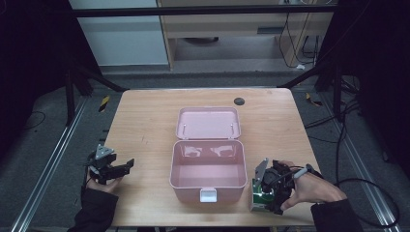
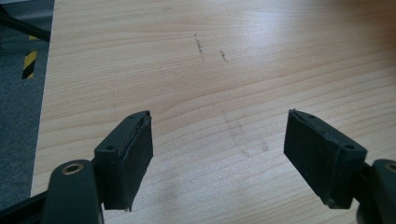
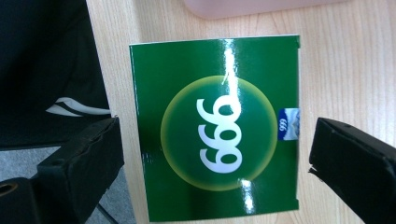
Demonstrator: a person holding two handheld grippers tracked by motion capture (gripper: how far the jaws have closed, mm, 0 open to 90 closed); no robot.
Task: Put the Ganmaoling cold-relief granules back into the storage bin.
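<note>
A glossy green box [image 3: 215,126] with white "999" lies between the right gripper [image 3: 215,158]'s wide-spread fingers.

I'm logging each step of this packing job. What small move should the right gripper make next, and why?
Probably lower and close the right gripper on the green box. Its jaws stand open on either side of the box without touching, and the pink case lies open beside it.
</note>
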